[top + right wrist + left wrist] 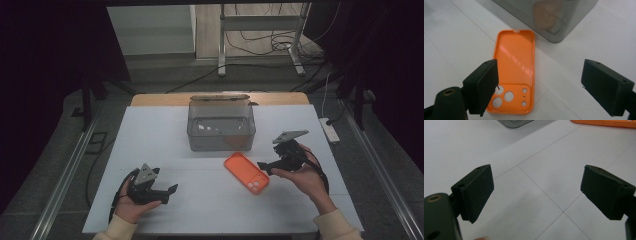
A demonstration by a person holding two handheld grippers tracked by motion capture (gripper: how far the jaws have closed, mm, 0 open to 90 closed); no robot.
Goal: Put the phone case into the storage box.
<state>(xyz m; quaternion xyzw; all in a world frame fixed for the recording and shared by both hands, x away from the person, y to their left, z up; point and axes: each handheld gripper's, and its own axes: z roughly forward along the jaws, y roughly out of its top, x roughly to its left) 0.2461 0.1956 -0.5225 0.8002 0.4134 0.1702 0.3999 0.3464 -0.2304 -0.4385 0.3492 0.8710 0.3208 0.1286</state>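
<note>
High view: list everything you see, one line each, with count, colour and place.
phone case: one, orange, lying inside-up on the table in front of the box
box: one, clear grey, at the table's far middle
table: one, white top
power strip: one, white, on the floor to the right
left gripper: one, black, jaws open, near left
right gripper: one, black, jaws open, beside the phone case
</note>
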